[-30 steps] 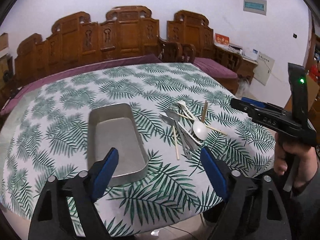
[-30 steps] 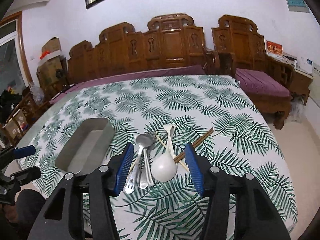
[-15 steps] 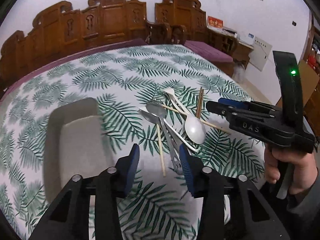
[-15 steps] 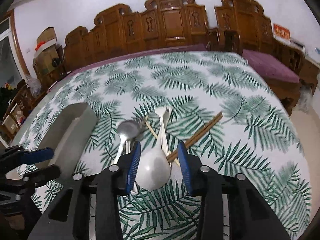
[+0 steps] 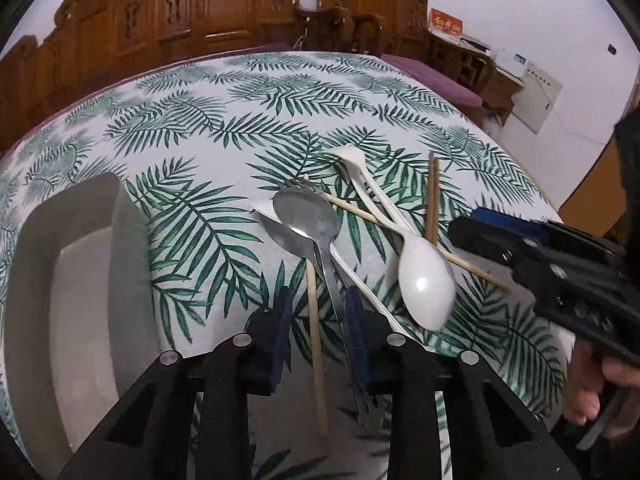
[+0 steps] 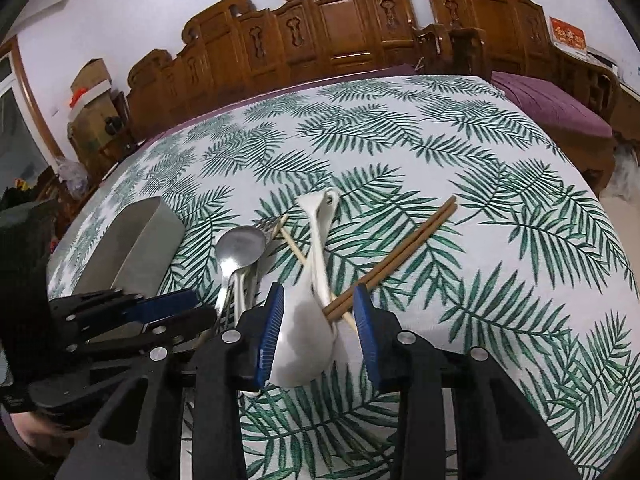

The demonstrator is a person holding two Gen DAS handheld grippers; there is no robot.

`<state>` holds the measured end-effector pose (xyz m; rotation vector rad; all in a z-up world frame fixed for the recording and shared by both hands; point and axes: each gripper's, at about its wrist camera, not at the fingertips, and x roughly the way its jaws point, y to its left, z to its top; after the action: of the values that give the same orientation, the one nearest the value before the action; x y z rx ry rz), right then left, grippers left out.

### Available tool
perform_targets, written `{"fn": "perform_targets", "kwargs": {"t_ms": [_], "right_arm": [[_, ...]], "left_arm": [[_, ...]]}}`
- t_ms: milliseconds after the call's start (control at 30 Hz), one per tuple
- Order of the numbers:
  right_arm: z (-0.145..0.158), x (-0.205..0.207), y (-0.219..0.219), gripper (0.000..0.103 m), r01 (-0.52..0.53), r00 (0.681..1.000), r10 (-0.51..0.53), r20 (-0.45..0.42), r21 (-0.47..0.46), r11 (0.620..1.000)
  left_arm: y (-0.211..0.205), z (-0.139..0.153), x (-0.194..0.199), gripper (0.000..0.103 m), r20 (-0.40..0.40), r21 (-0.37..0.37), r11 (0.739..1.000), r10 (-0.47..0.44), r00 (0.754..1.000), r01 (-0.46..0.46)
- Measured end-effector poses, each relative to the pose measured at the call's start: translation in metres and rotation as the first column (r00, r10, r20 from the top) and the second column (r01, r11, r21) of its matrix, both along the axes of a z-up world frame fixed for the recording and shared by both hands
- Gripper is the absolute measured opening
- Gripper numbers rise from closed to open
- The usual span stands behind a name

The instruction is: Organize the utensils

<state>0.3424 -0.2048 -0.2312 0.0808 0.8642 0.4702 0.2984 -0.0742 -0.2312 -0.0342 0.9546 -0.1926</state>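
Soft indoor light is falling evenly, glare is glinting on the metal spoon (image 5: 308,220) (fisheye is bending edges).

carved wooden chairs (image 6: 336,28), leaf-print tablecloth (image 6: 500,216)

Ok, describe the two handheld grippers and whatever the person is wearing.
The left gripper and the right gripper look alike: black angular plastic frames, silver pivot bolts, and two fingers faced with ribbed blue pads. The hand on the right gripper's handle emerges from a dark sleeve. No cables show.
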Motion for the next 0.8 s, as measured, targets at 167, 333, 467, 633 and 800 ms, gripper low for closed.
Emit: {"fn": "perform_targets", "kwargs": {"t_ms": [167,333,467,633,800], "right_arm": [[0.003,-0.002,0.006,0.038,-0.019,1.0,0.019,0.006,0.005,1.0],[0.006,-0.002,0.009,0.039,-0.029,1.0,0.029,0.007,0.015,0.999],[0.005,-0.001,0.014,0.038,-0.042,0.999,0.042,0.005,0.015,0.999],[0.002,0.004,0.022,0.038,-0.047,0.999,0.047,-0.004,0.014,0.999],[-0.003,0.007,0.04,0.032,-0.092,0.996,0.092,-0.004,-0.004,0.996]], "left_arm": [[-0.001,-0.004,0.009,0.018,-0.002,-0.019,1.0,-0.006,1.0,0.006],[0.002,-0.003,0.01,0.006,-0.01,-0.054,0.998,-0.013,1.0,0.013],[0.007,0.003,0.004,0.001,-0.005,-0.085,0.996,-0.025,1.0,0.025],[0.015,0.017,-0.008,0.001,0.009,-0.104,0.994,-0.023,1.0,0.024],[0.025,0.037,-0.021,0.001,0.049,-0.123,0.992,-0.026,0.998,0.032]]}}
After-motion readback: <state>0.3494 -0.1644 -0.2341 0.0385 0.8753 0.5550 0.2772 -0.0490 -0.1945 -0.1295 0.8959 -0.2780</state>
